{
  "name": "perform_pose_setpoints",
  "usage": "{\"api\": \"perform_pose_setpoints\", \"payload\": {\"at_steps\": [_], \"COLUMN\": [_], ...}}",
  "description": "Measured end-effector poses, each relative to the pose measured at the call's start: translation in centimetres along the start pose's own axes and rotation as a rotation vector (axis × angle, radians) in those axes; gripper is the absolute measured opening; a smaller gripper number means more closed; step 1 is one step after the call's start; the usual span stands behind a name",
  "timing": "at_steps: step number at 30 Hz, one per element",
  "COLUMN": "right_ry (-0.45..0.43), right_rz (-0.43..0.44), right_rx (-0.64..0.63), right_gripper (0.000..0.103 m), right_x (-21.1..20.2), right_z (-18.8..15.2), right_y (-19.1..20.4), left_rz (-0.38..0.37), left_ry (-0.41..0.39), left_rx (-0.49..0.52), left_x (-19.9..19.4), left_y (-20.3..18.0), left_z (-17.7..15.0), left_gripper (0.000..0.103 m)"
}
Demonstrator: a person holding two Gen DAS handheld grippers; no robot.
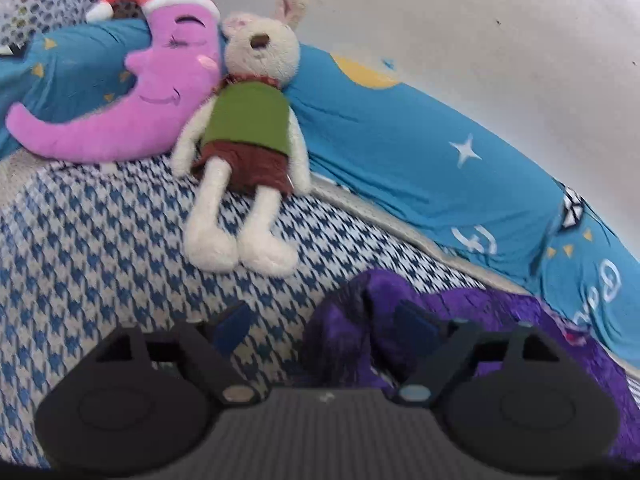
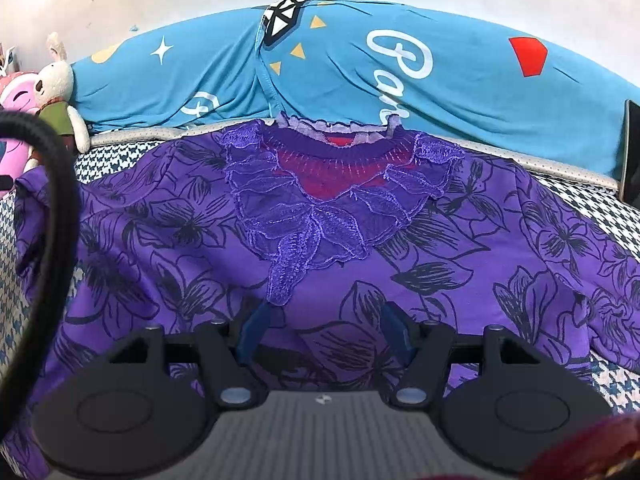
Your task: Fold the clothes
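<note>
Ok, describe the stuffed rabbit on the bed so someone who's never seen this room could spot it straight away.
Find the long blue bolster running along the wall at the back of the houndstooth bed cover. At its end two soft toys lean side by side. The stuffed rabbit is the cream one with long dangling legs, a green top and brown shorts, unlike the pink crescent moon pillow in a red cap beside it.

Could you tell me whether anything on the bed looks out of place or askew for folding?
The purple top lies mostly flat, but its left edge is bunched up. Nothing else stands out.
</note>
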State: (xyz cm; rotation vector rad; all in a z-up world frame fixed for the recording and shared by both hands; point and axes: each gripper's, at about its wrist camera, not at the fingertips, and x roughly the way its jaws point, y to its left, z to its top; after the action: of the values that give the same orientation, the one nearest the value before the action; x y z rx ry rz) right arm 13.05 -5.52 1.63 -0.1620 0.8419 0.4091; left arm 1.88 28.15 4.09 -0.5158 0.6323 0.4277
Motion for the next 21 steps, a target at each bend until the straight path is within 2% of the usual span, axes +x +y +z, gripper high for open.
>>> {"api": "perform_pose_setpoints", "payload": {"at_steps": [5, 13, 16, 18, 19, 21], "right_ry": [0.0, 0.003, 0.004, 0.004, 0.005, 0.006], "right_rz": [-0.005, -0.008, -0.01, -0.011, -0.012, -0.013], "right_rx": [-0.002, -0.004, -0.007, -0.006, -0.005, -0.004], "right_gripper": [0.063, 0.063, 0.063, 0.063, 0.063, 0.063], "right_x": [0.1, 0.2, 0.3, 0.3, 0.3, 0.3], "right_z": [0.0, 0.0, 0.0, -0.1, 0.0, 0.0], "right_y": [0.0, -0.1, 0.1, 0.1, 0.1, 0.2], "left_rz": [-0.016, 0.037, 0.057, 0.065, 0.067, 0.073], "left_ry": [0.081, 0.156, 0.165, 0.181, 0.188, 0.199], "left_rx": [0.044, 0.133, 0.148, 0.155, 0.156, 0.16], "left_x": [1.5, 3.8, 4.3, 4.6, 4.7, 5.0], "left_y": [-0.2, -1.3, -1.4, -1.4, -1.4, -1.3], "left_z": [-1.5, -3.4, -3.7, -3.9, -3.9, -4.0], "left_gripper": [0.089, 0.089, 0.077, 0.059, 0.055, 0.04]}}
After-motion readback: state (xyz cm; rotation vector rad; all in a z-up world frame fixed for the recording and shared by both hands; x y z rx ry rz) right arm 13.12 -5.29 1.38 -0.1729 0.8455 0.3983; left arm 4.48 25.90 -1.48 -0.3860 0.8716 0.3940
